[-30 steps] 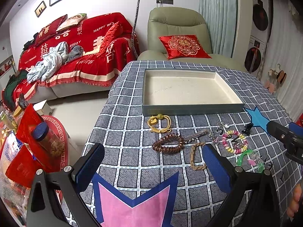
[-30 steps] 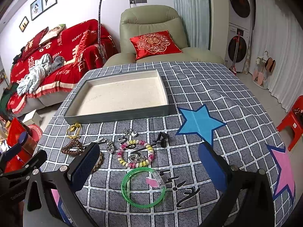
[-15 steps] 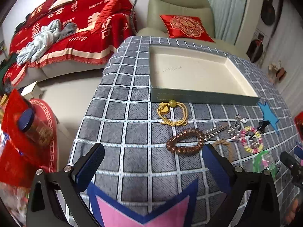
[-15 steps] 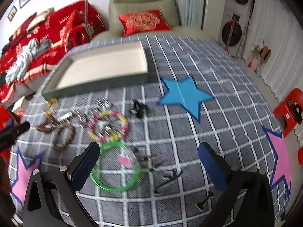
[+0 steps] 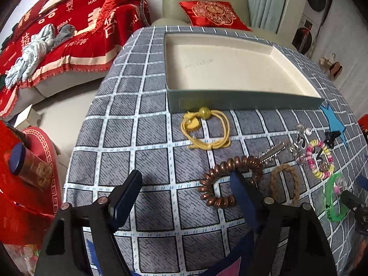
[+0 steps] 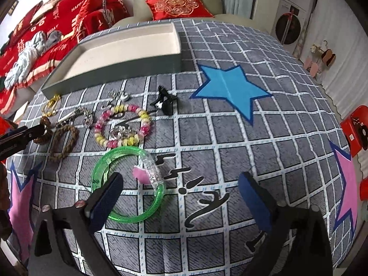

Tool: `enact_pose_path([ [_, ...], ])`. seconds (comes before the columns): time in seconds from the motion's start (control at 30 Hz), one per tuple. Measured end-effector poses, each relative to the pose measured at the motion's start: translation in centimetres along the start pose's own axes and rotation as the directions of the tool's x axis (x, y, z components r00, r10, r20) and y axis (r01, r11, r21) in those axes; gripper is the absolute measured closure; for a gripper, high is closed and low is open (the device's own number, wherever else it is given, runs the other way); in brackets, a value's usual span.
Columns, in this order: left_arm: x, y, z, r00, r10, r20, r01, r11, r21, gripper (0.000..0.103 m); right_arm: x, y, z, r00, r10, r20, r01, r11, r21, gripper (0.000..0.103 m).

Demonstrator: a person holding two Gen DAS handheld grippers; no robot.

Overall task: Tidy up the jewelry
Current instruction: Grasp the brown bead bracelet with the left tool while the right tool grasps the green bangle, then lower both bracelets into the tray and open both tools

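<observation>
Jewelry lies on the checked tablecloth in front of an empty cream-lined tray (image 5: 230, 101) (image 6: 115, 71). My left gripper (image 5: 184, 197) hangs low over the cloth with its jaws closing. Its right finger (image 5: 241, 195) stands over the loop of a brown spiral bracelet (image 5: 239, 163), whose left arc lies between the jaws untouched. My right gripper (image 6: 181, 197) is also closing. Its left finger (image 6: 108, 195) covers the near-left part of a green bangle (image 6: 119, 151), and the bangle's right half lies between the jaws. No pad presses on anything.
Beside these lie a yellow cord with a bead (image 5: 207, 128), a tan braided bracelet (image 5: 285, 184), a pink-and-yellow bead bracelet (image 6: 124, 124), a black clip (image 6: 165, 103) and small silver pieces (image 6: 119, 95). The table edge drops off at left. A sofa and an armchair stand behind.
Both grippers have come down and tilted towards the table, so the jewelry looms larger. Both pairs of jaws have narrowed a little. The jewelry has not moved.
</observation>
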State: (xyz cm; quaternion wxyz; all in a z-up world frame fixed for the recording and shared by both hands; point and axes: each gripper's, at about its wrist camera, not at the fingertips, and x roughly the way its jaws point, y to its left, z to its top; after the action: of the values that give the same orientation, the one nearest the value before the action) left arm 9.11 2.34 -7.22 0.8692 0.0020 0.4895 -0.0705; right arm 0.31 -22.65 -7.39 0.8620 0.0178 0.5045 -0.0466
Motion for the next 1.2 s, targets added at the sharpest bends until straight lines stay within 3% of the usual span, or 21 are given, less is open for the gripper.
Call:
enact_pose_path([
  [0.03, 0.1, -0.1, 0.0, 1.0, 0.0, -0.002, 0.001, 1.0, 0.002, 0.011, 0.1, 0.1, -0.1, 1.0, 0.003, -0.008, -0.003, 1.0, -0.002, 0.011],
  [0.1, 0.0, -0.4, -0.2, 1.0, -0.008, 0.002, 0.008, 1.0, 0.018, 0.021, 0.4, 0.5, -0.3, 1.0, 0.005, -0.027, -0.006, 1.0, -0.012, 0.024],
  [0.13, -0.1, -0.7, -0.3, 1.0, -0.011, 0.004, 0.011, 1.0, 0.025, 0.025, 0.3, 0.6, -0.4, 1.0, -0.002, -0.016, 0.002, 1.0, -0.02, 0.024],
  [0.2, -0.4, -1.2, -0.5, 1.0, -0.024, 0.015, 0.023, 0.998, 0.05, 0.036, 0.2, 0.9, -0.4, 1.0, 0.01, -0.017, -0.011, 0.999, -0.031, 0.034],
  [0.23, -0.5, -1.5, -0.6, 0.999, -0.044, 0.019, 0.043, 0.997, 0.059, 0.053, 0.1, 1.0, -0.4, 1.0, 0.011, -0.016, -0.011, 0.999, -0.037, 0.038],
  [0.27, -0.7, -1.8, -0.7, 0.999, -0.045, 0.024, 0.043, 0.996, 0.073, 0.066, 0.0, 1.1, -0.4, 1.0, 0.015, -0.014, -0.016, 0.999, -0.043, 0.047],
  [0.33, -0.9, -2.4, -0.9, 0.999, -0.043, 0.029, 0.04, 0.994, 0.103, 0.076, -0.1, 1.3, -0.4, 1.0, 0.018, -0.008, -0.018, 0.999, -0.05, 0.07],
  [0.37, -1.0, -2.6, -1.0, 0.998, -0.046, 0.03, 0.043, 0.994, 0.105, 0.076, -0.2, 1.3, -0.4, 1.0, 0.023, -0.009, -0.023, 0.999, -0.047, 0.088],
  [0.63, -3.1, -1.5, -1.1, 0.99, -0.131, 0.047, 0.13, 0.991, 0.03, 0.076, -1.2, 0.5, -0.2, 0.996, 0.086, 0.01, -0.086, 0.996, 0.005, 0.089],
  [0.83, -5.5, -1.3, 0.2, 0.983, -0.163, 0.09, 0.162, 0.987, 0.019, 0.076, -2.8, 0.1, 1.9, 0.987, 0.152, 0.053, -0.153, 0.988, 0.026, 0.089],
  [1.03, -7.8, -1.6, 4.3, 0.974, -0.184, 0.131, 0.182, 0.983, 0.027, 0.076, -3.9, 0.4, 6.3, 0.976, 0.198, 0.094, -0.199, 0.98, 0.003, 0.09],
  [1.2, -7.8, -2.0, 9.7, 0.979, -0.139, 0.151, 0.138, 0.99, 0.022, 0.076, -3.6, 0.8, 11.7, 0.968, 0.228, 0.108, -0.229, 0.973, -0.005, 0.089],
])
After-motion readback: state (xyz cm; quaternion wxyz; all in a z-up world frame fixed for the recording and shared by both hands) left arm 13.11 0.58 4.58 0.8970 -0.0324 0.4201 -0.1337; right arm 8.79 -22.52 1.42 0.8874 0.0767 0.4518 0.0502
